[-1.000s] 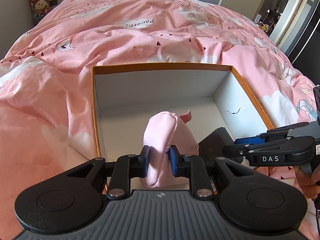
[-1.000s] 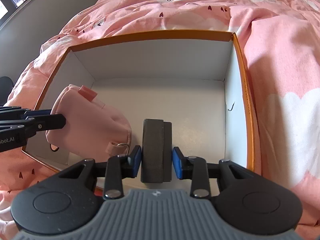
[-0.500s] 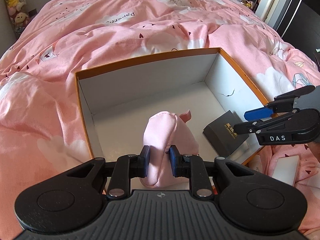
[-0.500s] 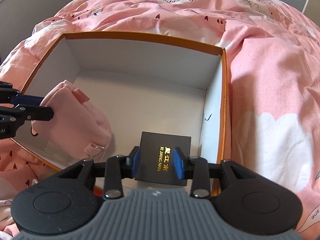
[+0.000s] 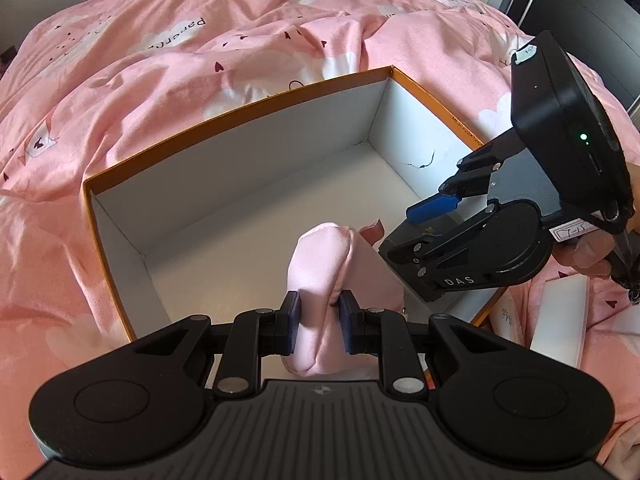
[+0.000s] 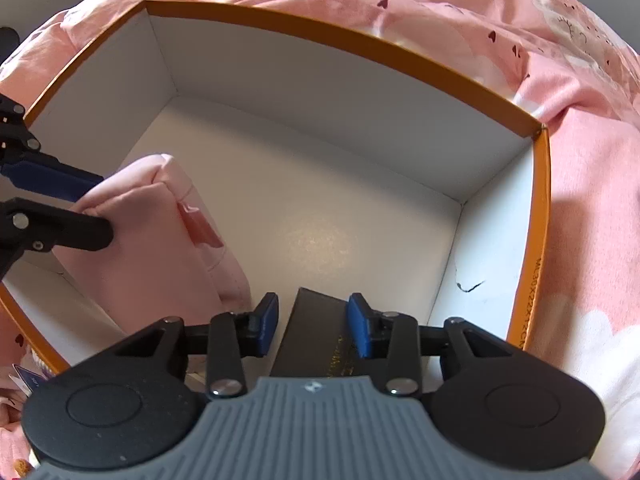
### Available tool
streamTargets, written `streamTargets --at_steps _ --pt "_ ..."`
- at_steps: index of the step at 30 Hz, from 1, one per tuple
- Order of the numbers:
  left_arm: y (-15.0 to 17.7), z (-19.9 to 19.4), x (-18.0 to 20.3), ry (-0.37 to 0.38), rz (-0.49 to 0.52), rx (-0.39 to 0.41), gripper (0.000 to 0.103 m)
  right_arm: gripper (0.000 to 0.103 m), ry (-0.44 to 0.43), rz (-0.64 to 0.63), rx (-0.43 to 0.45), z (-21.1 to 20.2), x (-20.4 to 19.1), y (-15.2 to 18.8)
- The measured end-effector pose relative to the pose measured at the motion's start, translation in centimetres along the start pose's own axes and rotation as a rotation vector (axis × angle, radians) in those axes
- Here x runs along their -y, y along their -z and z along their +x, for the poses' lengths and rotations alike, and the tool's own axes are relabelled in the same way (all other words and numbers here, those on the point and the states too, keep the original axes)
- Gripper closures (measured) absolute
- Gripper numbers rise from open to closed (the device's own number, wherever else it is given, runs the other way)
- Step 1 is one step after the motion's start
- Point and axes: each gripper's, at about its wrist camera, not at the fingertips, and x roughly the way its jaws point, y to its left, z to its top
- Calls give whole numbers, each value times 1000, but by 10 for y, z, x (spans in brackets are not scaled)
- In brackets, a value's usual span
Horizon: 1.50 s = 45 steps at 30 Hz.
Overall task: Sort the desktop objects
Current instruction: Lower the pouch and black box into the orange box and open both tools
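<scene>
Currently left gripper (image 5: pixel 319 322) pinches soft pink pouch (image 5: pixel 332 264); right gripper (image 6: pixel 313 326) opening around rigid black box (image 6: pixel 316 336).

Pink heart-print duvet (image 5: pixel 168 92)

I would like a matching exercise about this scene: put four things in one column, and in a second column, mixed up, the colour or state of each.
Things:
1. pouch
2. black case
3. box
4. quilt

States:
A. orange rim, white inside
B. pink, with small hearts, under the box
C. soft and pink, clamped in the left tool
D. dark, gold lettering, between the opening jaws of the right tool

Pairs: 1-C, 2-D, 3-A, 4-B
</scene>
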Motion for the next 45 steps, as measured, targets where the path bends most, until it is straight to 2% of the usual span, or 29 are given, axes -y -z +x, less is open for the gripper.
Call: streamTargets --at_steps 4,7,13,17,22,31,35,43,45 --pt "-9 7 4 9 63 -21 79 62 17 30 -9 1 12 3" --pt "-17 14 7 18 114 -34 79 65 7 32 -8 0 14 5" --pt "-31 34 11 36 172 -55 79 64 19 47 81 -24 15 10" --pt "-35 48 19 30 208 -63 74 62 97 32 144 -40 16 10" --pt "-37 64 28 -12 264 -61 66 59 113 74 178 -48 30 7" --pt "-43 83 34 14 272 -16 48 58 102 119 190 -51 41 15" --pt "-41 81 35 9 260 2 45 57 106 109 190 -51 39 17" --pt "-35 54 22 -19 181 52 44 57 102 119 191 -54 37 20" --pt "-32 49 17 -12 151 49 49 57 102 115 191 -55 36 22"
